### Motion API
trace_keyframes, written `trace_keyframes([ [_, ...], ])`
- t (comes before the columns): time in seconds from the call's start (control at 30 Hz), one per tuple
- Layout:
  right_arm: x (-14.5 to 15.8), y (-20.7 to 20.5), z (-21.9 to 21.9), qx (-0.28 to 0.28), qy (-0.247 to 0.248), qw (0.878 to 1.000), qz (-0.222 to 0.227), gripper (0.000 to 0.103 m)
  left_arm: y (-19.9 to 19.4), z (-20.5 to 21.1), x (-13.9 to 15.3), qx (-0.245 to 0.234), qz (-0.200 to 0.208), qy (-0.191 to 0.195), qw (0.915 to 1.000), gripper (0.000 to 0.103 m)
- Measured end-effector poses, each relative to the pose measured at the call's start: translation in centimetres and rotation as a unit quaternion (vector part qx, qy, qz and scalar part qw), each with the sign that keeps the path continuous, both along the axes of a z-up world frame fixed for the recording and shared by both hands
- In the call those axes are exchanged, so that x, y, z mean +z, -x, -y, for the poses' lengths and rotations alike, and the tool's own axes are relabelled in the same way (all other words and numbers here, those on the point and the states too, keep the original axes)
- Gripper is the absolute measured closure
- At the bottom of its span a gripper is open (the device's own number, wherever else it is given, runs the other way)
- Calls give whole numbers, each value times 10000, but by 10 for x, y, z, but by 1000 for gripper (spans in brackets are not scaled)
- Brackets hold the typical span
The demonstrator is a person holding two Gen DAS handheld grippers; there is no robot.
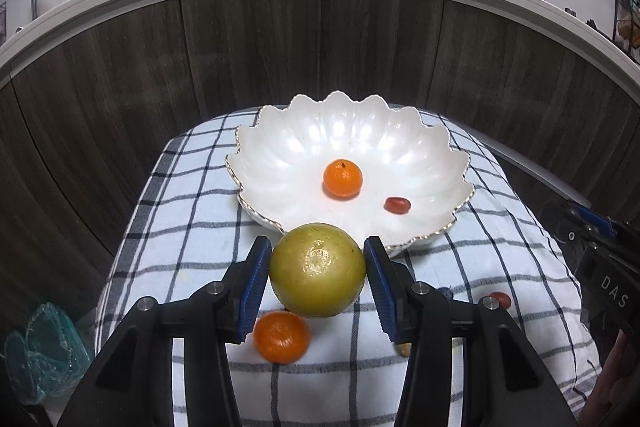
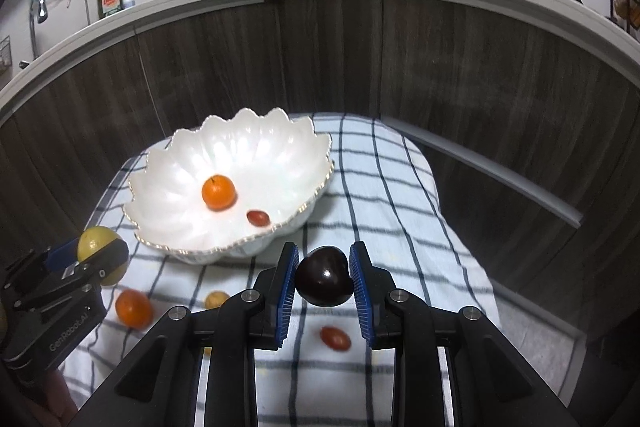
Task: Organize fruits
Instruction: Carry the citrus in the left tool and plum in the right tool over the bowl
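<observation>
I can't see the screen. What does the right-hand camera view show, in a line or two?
The right gripper holds a dark plum between blue jaws above a checked cloth. Behind it, a white scalloped bowl holds a tangerine and a small red tomato.

The left gripper (image 1: 317, 269) is covering the near rim of the white scalloped bowl (image 1: 256, 163) with the yellow-green fruit (image 1: 317, 269) it is gripping. Just below its left finger, a mandarin (image 1: 282, 337) is blurring at the edges, partly tucked under the blue pad. Behind its right finger, a small yellowish fruit (image 1: 404, 348) is peeking out, too hidden to identify, and a dark bluish thing (image 1: 445, 292) is showing only a sliver. The right gripper (image 1: 600, 267) is being cut off by the left view's right edge.

Below the right gripper's own pads, a small red fruit (image 2: 335, 337) is smearing. Far to its left, the left gripper is hiding half the yellow-green fruit.
</observation>
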State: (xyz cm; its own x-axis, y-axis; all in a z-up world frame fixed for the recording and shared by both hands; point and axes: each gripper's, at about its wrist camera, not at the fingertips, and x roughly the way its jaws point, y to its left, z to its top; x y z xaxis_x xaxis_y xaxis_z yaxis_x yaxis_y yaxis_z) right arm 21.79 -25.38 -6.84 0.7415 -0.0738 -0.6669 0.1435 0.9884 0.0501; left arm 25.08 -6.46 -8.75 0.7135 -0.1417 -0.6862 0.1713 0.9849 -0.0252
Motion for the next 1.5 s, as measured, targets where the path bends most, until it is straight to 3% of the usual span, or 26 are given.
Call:
trace_keyframes([
  [0.37, 19, -29, -6, 134, -8, 9998, 164, 75, -26, -6, 15, 66, 119, 69, 9999, 56],
  [0.7, 23, -69, 0, 134, -153, 9998, 53, 75, -59, -7, 24, 41, 218, 61, 9997, 56],
  [1.5, -7, -150, -26, 664, -199, 9964, -496, 75, -131, -16, -5, 120, -196, -20, 9997, 56],
])
